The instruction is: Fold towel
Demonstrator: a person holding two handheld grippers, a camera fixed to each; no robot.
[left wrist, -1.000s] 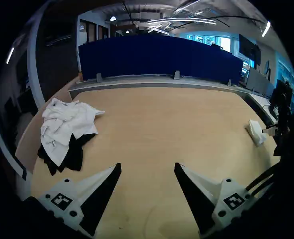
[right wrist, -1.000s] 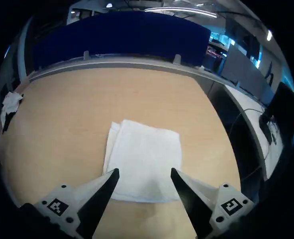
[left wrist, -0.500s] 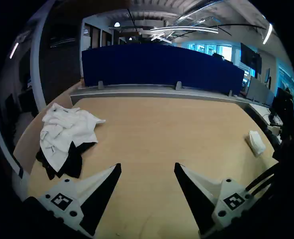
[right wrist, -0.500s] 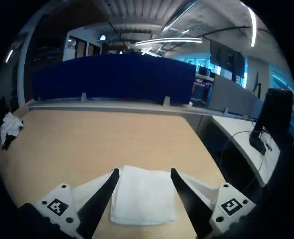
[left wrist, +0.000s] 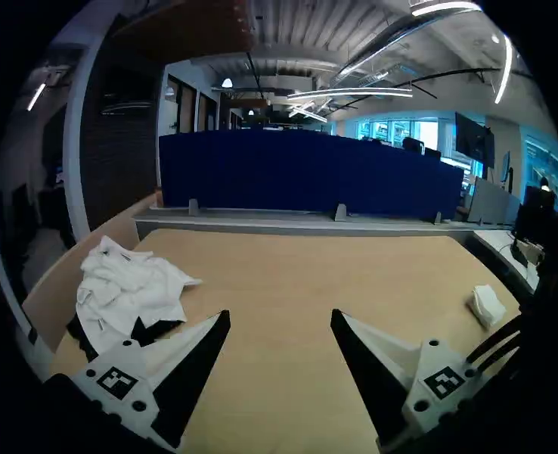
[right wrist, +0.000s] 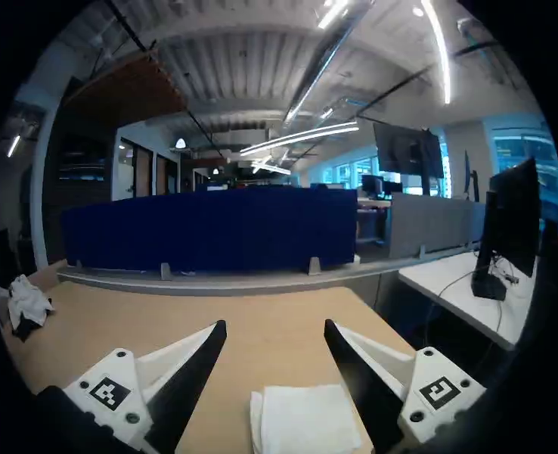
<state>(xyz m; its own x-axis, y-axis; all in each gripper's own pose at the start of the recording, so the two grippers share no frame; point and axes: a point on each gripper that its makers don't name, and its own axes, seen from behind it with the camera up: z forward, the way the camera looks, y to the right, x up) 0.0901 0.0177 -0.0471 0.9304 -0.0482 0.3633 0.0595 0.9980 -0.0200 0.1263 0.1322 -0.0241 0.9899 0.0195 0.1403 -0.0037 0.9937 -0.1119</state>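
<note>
Towel [right wrist: 305,420] folded, white, a flat rectangle on the worktop [right wrist: 271,310], on the side far from the blue partition [right wrist: 211,227] and toward that partition's right end

Right tool [right wrist: 274,324]: released, fingers spread wide, nothing gripped. Towel sits low in the right gripper view, between the two fingers' bases. Neither finger presses on it. Contact with the cloth cannot be judged from this angle. Tool points level toward the partition.

Left tool [left wrist: 280,312]: released as well, fingers wide apart, bare worktop between them. It also faces the partition.

Left gripper view: towel is small, at the worktop's right margin, well short of the partition's right end and well apart from the left tool.

Pile of white cloth [left wrist: 128,291]: crumpled, unfolded, short of the partition's left end, just beyond the left tool's left finger. Black cloth [left wrist: 147,327] shows from under the pile's near edge. In the right gripper view the same pile is far off at the left margin.

Partition stands upright along the worktop's far edge, on a grey rail.

Past the partition's right end: side desk [right wrist: 468,291] with a dark monitor [right wrist: 513,219] upright on it
</note>
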